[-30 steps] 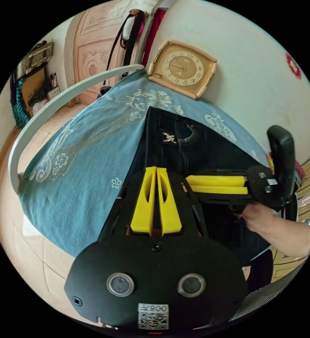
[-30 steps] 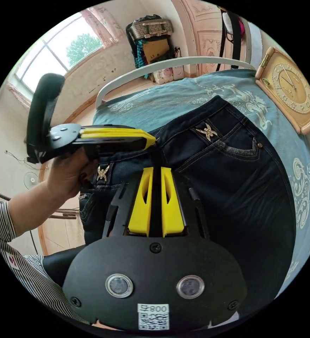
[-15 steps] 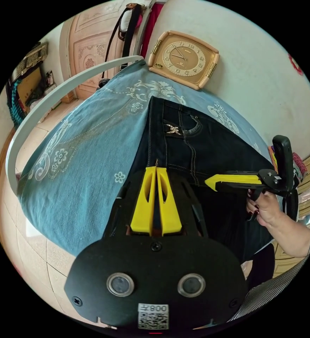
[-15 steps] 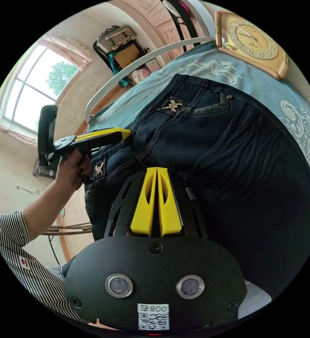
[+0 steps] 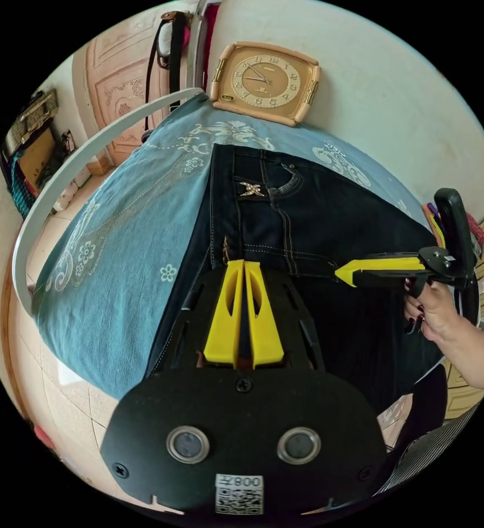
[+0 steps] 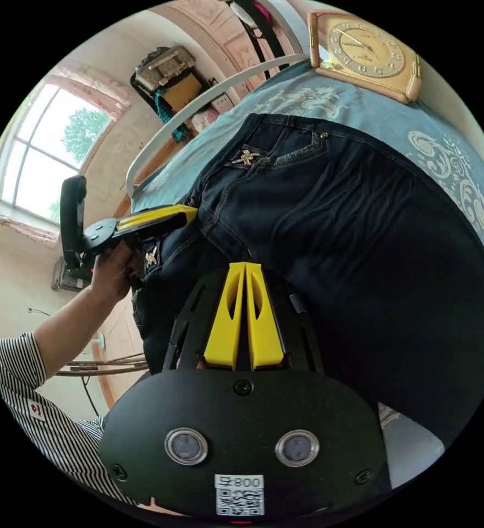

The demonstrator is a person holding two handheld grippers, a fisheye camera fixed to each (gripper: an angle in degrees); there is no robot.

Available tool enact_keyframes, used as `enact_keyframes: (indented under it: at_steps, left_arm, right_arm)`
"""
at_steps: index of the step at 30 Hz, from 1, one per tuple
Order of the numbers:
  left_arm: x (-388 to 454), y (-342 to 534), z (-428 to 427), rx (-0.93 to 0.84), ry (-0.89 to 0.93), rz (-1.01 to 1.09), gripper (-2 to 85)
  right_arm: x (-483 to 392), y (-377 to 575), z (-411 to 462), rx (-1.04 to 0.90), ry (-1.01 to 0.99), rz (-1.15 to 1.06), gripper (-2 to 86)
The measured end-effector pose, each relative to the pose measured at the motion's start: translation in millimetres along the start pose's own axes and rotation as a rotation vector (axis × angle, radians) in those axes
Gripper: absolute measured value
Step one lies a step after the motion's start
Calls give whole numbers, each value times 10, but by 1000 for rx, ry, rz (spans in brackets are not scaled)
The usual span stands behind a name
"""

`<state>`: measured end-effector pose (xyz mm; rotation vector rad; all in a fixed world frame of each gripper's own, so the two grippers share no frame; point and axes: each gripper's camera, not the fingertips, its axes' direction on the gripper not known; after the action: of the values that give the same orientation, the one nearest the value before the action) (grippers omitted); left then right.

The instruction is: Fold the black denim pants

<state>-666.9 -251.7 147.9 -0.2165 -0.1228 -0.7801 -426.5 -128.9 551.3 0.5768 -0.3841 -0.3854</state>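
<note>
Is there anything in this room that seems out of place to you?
Yes: a wall clock is lying at the edge of the blue cloth, propped against the wall rather than hanging on it. The dark pants also spill over the near edge of the cloth.

My left gripper [image 5: 244,263], jaws closed together, sits at the waistband of the black denim pants [image 5: 308,231] on the blue bedspread [image 5: 126,220], my right gripper [image 5: 344,271] nearby.
</note>
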Motion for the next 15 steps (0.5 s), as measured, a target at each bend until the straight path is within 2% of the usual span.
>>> enact_keyframes:
  at_steps: [3, 8, 15]
  left_arm:
    - [158, -156, 52, -11, -64, 27, 2]
    - [190, -415, -21, 30, -1, -35, 6]
    - [288, -848, -187, 159, 79, -9, 32]
  right_arm:
    - [272, -26, -83, -25, -118, 92, 2]
    - [399, 162, -466, 44, -97, 56, 2]
    - [1150, 574, -1052, 138, -36, 179, 3]
